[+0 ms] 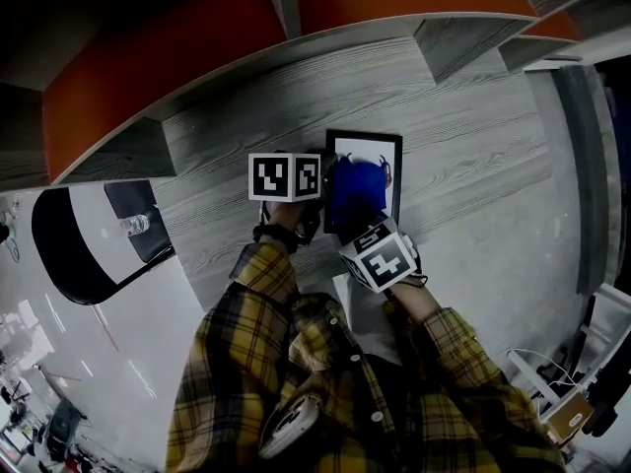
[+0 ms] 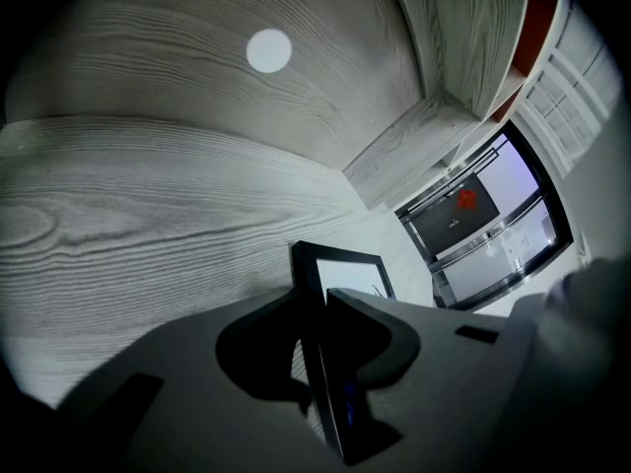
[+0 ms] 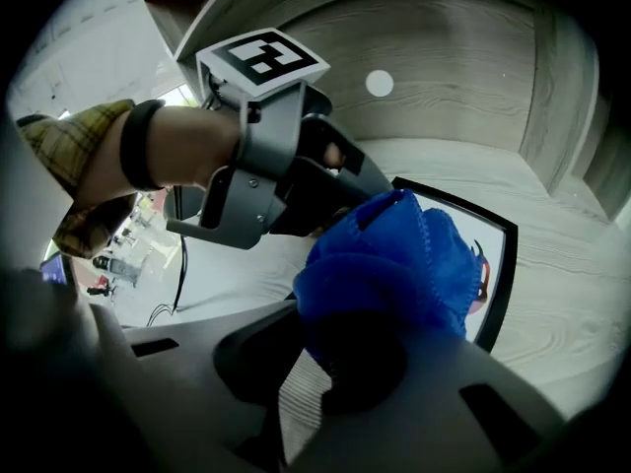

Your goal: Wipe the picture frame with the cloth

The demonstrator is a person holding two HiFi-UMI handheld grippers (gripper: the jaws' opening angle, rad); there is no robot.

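Observation:
A black picture frame (image 1: 367,146) with a white picture lies on the grey wood surface (image 1: 473,166). My left gripper (image 1: 317,203) is shut on its left edge; in the left gripper view that black edge (image 2: 314,308) runs between the two jaws of the left gripper (image 2: 320,363). My right gripper (image 1: 360,220) is shut on a bunched blue cloth (image 1: 355,190), which rests on the frame's lower middle and hides that part of the picture. In the right gripper view the cloth (image 3: 394,264) covers the frame's (image 3: 498,254) near half, with the left gripper (image 3: 296,166) just beyond it.
The wood surface is a shelf with upright dividers (image 1: 449,42) and orange panels (image 1: 158,57) behind it. To the left a black-and-white curved object (image 1: 69,244) sits on a white floor, with a bottle (image 1: 135,225) beside it. Cables and gear (image 1: 552,392) lie at the lower right.

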